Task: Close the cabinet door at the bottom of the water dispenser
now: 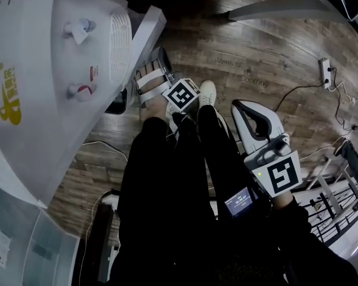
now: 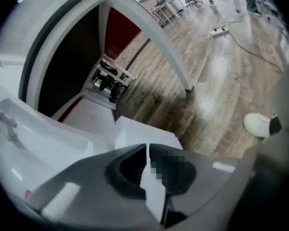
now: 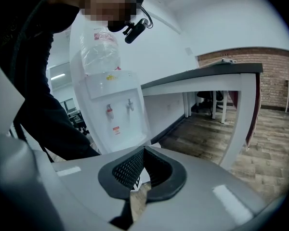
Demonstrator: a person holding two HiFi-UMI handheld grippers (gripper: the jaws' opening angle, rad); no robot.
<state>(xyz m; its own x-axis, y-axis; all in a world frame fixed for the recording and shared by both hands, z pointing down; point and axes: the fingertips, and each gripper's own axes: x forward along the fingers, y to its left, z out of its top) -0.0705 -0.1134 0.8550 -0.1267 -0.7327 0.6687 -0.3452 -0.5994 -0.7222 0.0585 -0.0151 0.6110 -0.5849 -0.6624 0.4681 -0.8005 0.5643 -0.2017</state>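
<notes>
The white water dispenser [image 1: 42,70] fills the left of the head view, its two taps facing me. At its foot the white cabinet door [image 1: 146,31] stands out from the body, ajar. My left gripper [image 1: 152,61] is low beside that door, shut, with nothing between its jaws. In the left gripper view its tips [image 2: 147,146] meet just short of the door's white panel [image 2: 135,131]; whether they touch it I cannot tell. My right gripper [image 1: 246,109] hangs shut and empty to the right of my legs. It looks toward the dispenser [image 3: 113,114] with its bottle [image 3: 100,52].
My black trouser legs [image 1: 185,177] and white shoe [image 1: 207,93] stand between the grippers. A white table leg [image 1: 286,8] crosses the floor at the top right. A power strip [image 1: 326,70] and cables lie at the right. A dark-topped table [image 3: 207,73] stands next to the dispenser.
</notes>
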